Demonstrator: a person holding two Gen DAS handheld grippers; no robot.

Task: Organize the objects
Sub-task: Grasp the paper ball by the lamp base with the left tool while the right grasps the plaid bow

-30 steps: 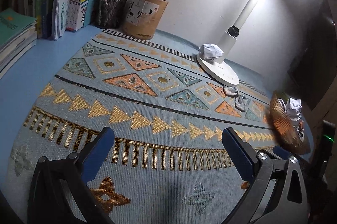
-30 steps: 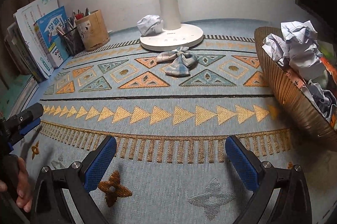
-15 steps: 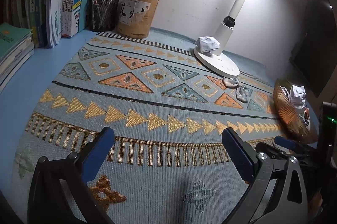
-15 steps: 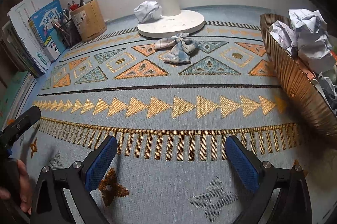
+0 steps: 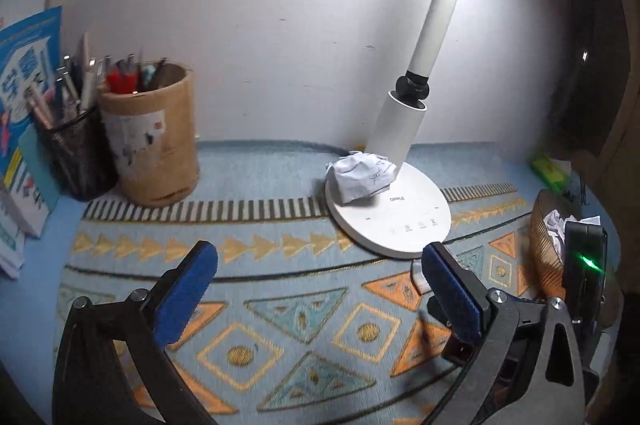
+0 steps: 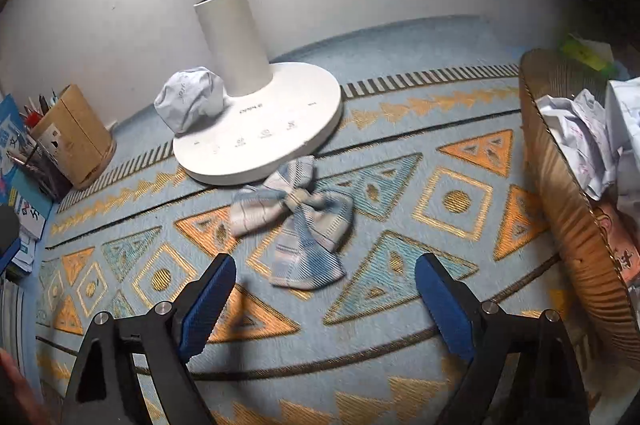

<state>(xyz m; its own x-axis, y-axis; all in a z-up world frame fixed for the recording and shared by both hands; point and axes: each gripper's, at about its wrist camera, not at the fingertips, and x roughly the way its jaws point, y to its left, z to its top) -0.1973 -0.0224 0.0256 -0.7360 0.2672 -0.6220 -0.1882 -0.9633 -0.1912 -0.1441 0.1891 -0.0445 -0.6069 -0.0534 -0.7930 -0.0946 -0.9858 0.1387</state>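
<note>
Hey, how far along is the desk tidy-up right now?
Done: several crumpled paper balls already sit in the ribbed golden-brown basket. In hand: nothing; the left gripper and right gripper are both open, the right one lined up with the blue plaid fabric bow. Left: that bow, plus the crumpled white paper ball on the white lamp base.

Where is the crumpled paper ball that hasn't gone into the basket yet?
The crumpled paper ball sits on the back left edge of the white lamp base, against the lamp's post, in both wrist views. The plaid bow lies in front of the base.
</note>
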